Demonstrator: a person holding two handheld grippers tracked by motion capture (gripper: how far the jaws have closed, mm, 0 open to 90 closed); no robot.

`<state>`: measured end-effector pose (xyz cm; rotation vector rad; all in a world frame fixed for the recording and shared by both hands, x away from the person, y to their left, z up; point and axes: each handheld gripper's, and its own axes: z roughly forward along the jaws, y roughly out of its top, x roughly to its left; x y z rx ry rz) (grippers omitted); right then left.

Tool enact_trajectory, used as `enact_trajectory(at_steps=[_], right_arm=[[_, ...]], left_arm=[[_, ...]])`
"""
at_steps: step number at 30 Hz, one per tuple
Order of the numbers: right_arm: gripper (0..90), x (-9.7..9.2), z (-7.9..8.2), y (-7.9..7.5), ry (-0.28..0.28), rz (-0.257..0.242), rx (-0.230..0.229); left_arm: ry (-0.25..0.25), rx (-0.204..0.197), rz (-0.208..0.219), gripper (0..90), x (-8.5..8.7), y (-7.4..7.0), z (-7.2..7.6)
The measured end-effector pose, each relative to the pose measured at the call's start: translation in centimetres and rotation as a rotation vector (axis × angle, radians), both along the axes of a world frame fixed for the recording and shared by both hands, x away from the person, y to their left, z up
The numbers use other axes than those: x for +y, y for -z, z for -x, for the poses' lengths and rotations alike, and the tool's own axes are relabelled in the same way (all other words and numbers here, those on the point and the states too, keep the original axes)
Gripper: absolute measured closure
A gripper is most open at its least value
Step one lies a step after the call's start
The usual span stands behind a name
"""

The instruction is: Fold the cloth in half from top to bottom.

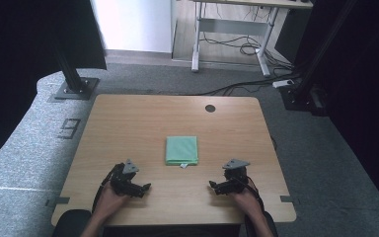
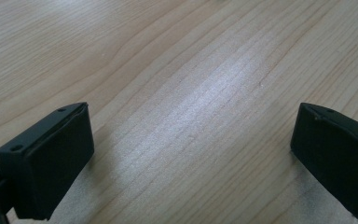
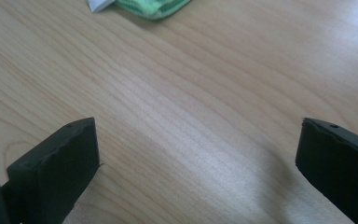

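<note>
Your left gripper [image 1: 145, 187] and right gripper [image 1: 212, 185] sit low on the wooden table [image 1: 128, 123], near its front edge. Both have jaws wide apart and hold nothing. Between them, a bit farther back, lies a folded green cloth [image 1: 181, 150].

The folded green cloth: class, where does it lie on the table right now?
In the high view the folded green cloth lies flat near the middle of the wooden table, beyond and between the two grippers.
</note>
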<state>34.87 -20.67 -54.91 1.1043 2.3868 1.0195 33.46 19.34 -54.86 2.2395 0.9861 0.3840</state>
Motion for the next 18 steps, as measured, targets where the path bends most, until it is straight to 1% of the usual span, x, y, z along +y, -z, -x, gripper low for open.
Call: enact_trajectory(at_steps=[1,3,4,6,10,16,18], right_arm=[[0.0,0.08,0.02,0.17,0.0,0.001,0.006],[0.0,0.23,0.05,0.53,-0.004,0.006,0.014],[0.0,0.35,0.1,0.69,-0.001,0.009,0.009],[0.0,0.53,0.12,0.75,0.004,0.006,0.002],[0.0,0.92,0.12,0.75,0.008,0.005,0.004],[0.0,1.0,0.03,0.76,0.009,0.006,0.002],[0.0,0.99,0.02,0.76,0.008,0.005,0.002]], left_arm=[[0.003,0.006,-0.005,0.0,-0.06,0.02,-0.03],[0.002,0.013,0.0,0.0,-0.08,0.05,-0.09],[0.003,0.017,0.001,0.0,-0.04,0.04,-0.13],[0.001,0.017,0.001,0.0,-0.05,0.05,-0.14],[-0.005,0.017,0.0,0.0,-0.1,0.06,-0.17],[-0.015,0.018,-0.005,0.0,-0.22,0.03,-0.24],[-0.03,0.017,-0.002,0.0,-0.28,0.05,-0.29]])
